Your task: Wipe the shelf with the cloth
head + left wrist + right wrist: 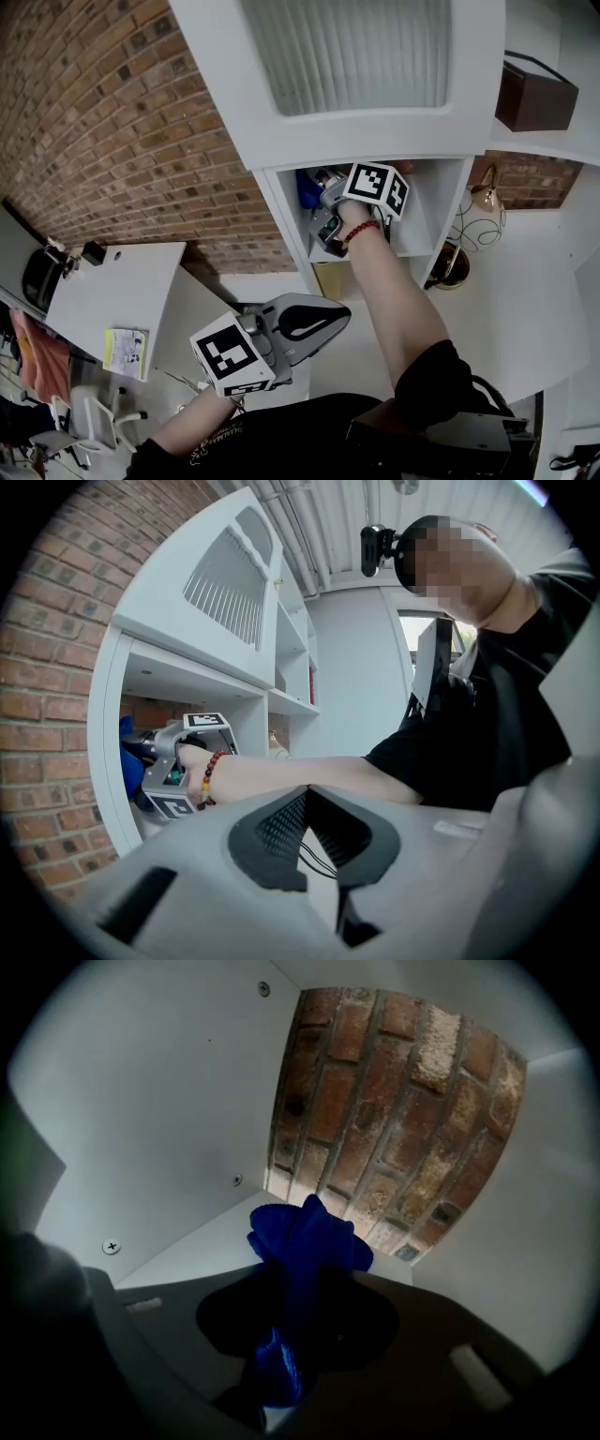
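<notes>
My right gripper (319,186) reaches into an open cubby of the white shelf unit (281,202), its marker cube sticking out at the front. It is shut on a bunched blue cloth (306,1237), which stands out past the jaws just above the cubby's white floor (202,1241), close to the brick back wall. From the head view the blue cloth (307,187) shows at the cubby's left side. My left gripper (342,317) hangs lower down, outside the shelf, shut and empty. In the left gripper view the left gripper (305,794) faces the right gripper (141,754) and the cloth (127,757).
A louvred white door (356,47) closes the compartment above the cubby. A dark brown box (534,94) sits on a higher shelf to the right, a round gold wire ornament (480,214) beside the cubby. A white desk (112,291) with a booklet (127,352) stands far left by the brick wall.
</notes>
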The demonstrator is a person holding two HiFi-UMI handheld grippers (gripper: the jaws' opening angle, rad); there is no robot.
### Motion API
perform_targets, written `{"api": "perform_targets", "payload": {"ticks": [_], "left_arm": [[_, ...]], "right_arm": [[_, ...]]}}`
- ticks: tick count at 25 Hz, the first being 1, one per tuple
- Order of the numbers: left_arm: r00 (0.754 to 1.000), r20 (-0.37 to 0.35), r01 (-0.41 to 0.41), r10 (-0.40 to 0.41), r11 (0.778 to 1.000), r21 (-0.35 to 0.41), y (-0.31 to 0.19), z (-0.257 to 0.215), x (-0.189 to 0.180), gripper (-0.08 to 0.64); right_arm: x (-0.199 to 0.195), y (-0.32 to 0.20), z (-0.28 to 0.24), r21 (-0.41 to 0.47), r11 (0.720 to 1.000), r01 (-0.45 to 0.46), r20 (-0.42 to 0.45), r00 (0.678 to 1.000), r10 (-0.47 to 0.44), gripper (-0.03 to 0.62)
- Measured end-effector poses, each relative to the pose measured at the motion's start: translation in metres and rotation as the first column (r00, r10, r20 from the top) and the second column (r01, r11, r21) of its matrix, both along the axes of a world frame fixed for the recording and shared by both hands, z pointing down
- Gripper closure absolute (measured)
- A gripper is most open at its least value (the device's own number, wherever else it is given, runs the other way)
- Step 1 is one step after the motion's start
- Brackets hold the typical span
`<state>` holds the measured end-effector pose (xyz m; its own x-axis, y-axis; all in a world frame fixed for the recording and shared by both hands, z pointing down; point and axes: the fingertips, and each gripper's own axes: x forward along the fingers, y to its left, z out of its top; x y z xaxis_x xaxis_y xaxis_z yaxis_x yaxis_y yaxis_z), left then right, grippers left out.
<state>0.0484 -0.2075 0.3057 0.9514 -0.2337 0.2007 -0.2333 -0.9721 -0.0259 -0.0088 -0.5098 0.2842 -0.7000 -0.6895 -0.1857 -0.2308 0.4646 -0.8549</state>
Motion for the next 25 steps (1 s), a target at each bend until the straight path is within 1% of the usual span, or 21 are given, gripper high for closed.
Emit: {"api": "perform_targets", "payload": {"ticks": [5,9,13,18,25], "left_arm": [[1.0,-0.01,0.008,-0.008,1.0,-0.011,0.004,0.004,-0.001,0.558],[1.0,-0.018,0.012,-0.013,1.0,-0.012,0.006,0.005,-0.003,0.558],[1.0,-0.024,0.01,-0.011,1.0,-0.015,0.008,0.005,-0.003,0.558],[0.999,-0.033,0.011,-0.011,1.0,-0.013,0.009,0.003,-0.003,0.558],[0.999,-0.045,0.013,-0.013,1.0,-0.007,0.012,0.0,-0.006,0.558]], "right_arm": [[0.0,-0.001,0.023,-0.091,0.996,-0.003,-0.006,1.0,0.003,0.483],[-0.001,0.001,0.03,-0.125,0.992,-0.013,-0.013,1.0,0.012,0.483],[0.0,0.003,0.036,-0.158,0.987,-0.022,-0.068,0.998,0.011,0.483],[0.0,0.004,0.048,-0.212,0.977,-0.031,-0.116,0.993,0.006,0.482],[0.0,0.005,0.065,-0.28,0.959,-0.051,-0.125,0.992,0.016,0.482]]}}
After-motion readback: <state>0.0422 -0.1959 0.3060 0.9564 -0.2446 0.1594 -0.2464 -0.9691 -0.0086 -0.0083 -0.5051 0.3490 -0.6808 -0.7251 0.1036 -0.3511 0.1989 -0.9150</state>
